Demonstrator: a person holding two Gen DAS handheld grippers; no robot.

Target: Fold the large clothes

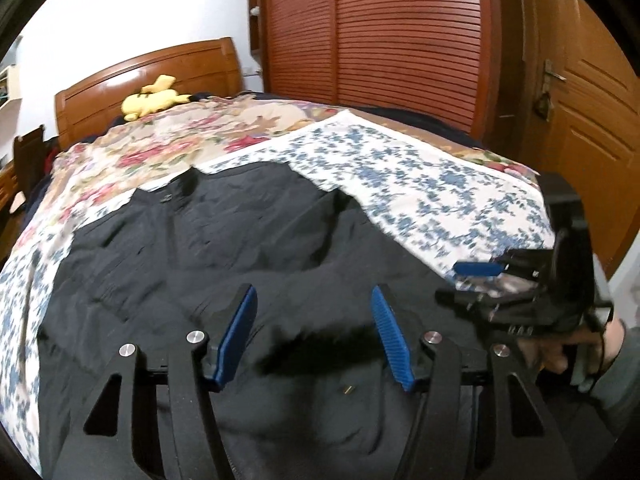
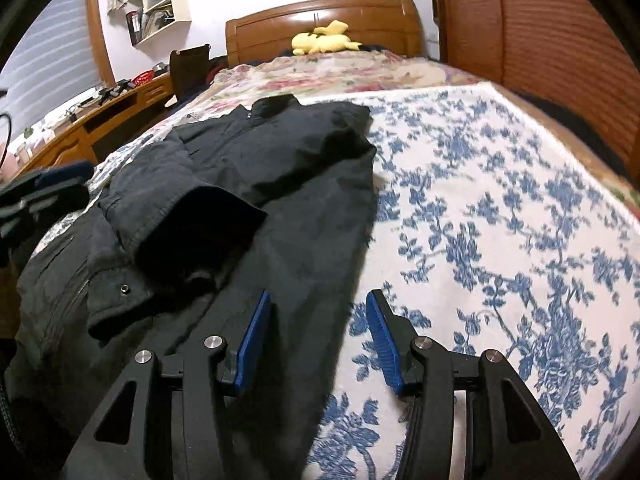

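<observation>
A black jacket (image 1: 224, 240) lies spread on the bed, collar toward the headboard. In the right wrist view one sleeve (image 2: 192, 232) is folded across the jacket (image 2: 304, 184). My left gripper (image 1: 314, 294) hovers open over the jacket's lower half, with nothing pinched between its blue pads. My right gripper (image 2: 319, 296) is open above the jacket's right edge, where black cloth meets the sheet. In the left wrist view the right gripper (image 1: 480, 280) is at the far right, beside the jacket and held by a hand (image 1: 560, 348). The left gripper (image 2: 36, 196) is a dark blur at the left edge of the right wrist view.
A blue-flowered white sheet (image 2: 500, 208) covers the near bed, over a red floral cover (image 1: 160, 148). A yellow plush toy (image 2: 324, 42) sits by the wooden headboard (image 1: 152, 80). A desk (image 2: 100, 120) stands left of the bed. A slatted wardrobe (image 1: 400, 32) and door (image 1: 592, 92) stand on the right.
</observation>
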